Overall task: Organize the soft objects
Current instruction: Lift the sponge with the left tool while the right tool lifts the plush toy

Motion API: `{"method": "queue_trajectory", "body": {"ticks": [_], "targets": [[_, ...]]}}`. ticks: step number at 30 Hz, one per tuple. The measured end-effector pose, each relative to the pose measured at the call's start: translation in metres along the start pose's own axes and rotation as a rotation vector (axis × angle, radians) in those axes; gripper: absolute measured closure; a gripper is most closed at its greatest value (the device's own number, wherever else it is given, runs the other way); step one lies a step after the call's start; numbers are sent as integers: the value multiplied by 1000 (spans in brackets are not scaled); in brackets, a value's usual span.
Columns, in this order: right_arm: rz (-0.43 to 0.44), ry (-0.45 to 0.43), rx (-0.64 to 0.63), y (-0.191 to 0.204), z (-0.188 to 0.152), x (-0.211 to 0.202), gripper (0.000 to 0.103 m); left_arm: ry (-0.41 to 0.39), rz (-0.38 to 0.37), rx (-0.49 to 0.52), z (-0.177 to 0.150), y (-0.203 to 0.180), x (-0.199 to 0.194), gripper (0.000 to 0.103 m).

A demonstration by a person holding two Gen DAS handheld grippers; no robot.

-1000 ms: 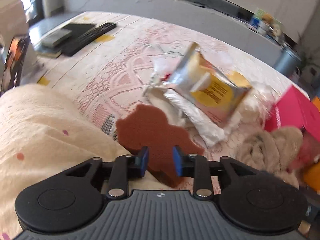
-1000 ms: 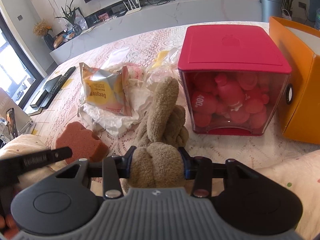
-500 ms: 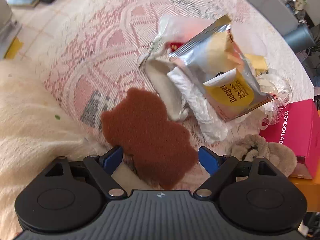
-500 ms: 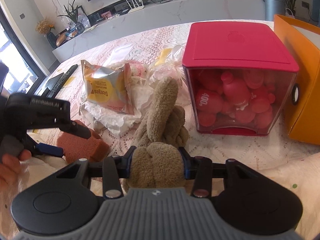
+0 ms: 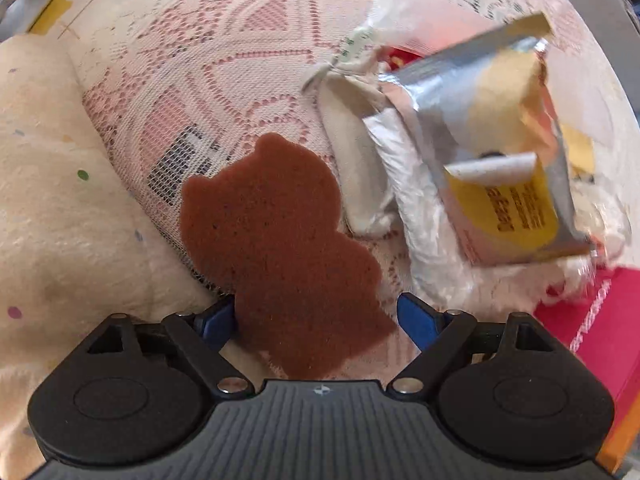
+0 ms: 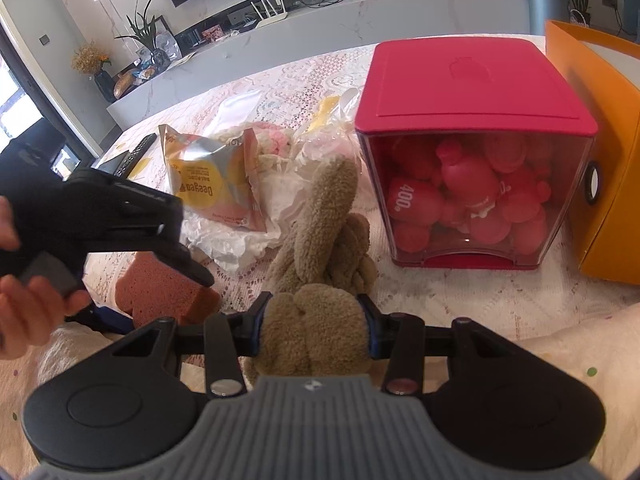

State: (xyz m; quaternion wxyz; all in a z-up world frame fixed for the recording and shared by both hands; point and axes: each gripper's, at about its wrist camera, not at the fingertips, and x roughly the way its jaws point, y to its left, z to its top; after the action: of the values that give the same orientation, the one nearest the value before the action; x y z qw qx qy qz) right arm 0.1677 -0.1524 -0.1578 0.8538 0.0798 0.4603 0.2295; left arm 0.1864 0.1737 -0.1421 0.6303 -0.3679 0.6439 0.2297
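A brown bear-shaped sponge (image 5: pixel 276 248) lies flat on the lace tablecloth. My left gripper (image 5: pixel 314 322) is open, its blue pads on either side of the sponge's lower end, just above it. The sponge also shows in the right wrist view (image 6: pixel 160 286), under the left gripper's black body (image 6: pixel 120 216). My right gripper (image 6: pixel 316 326) is shut on a tan plush toy (image 6: pixel 324 240) that lies stretched away from me on the table.
A silver and yellow snack bag (image 5: pixel 500 152) lies on crumpled white wrappers (image 5: pixel 408 208) beyond the sponge. A red-lidded clear box (image 6: pixel 472 160) of red toys stands to the right, an orange box (image 6: pixel 600 152) beside it. A cream blanket (image 5: pixel 48 200) lies at the left.
My left gripper opened wide, tilted down and moved in over the sponge, which now sits between its pads. My right gripper stayed shut on the plush toy and barely moved.
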Motion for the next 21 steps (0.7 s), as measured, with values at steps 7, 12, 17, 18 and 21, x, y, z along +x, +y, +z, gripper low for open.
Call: {"method": "queue_trajectory", "body": {"ticks": [7, 12, 17, 18, 21], "targets": [[1, 4, 5, -1, 0, 1, 58, -49, 65, -6, -1, -12, 10, 2], [5, 6, 18, -4, 0, 1, 58, -91, 93, 51, -13, -21, 10, 15], [4, 3, 13, -3, -1, 0, 58, -147, 16, 81, -24, -6, 3, 22], [4, 2, 13, -3, -1, 1, 58, -178, 1, 95, -30, -2, 0, 23], [3, 1, 13, -3, -2, 0, 58, -279, -27, 157, -51, 3, -10, 23]]}}
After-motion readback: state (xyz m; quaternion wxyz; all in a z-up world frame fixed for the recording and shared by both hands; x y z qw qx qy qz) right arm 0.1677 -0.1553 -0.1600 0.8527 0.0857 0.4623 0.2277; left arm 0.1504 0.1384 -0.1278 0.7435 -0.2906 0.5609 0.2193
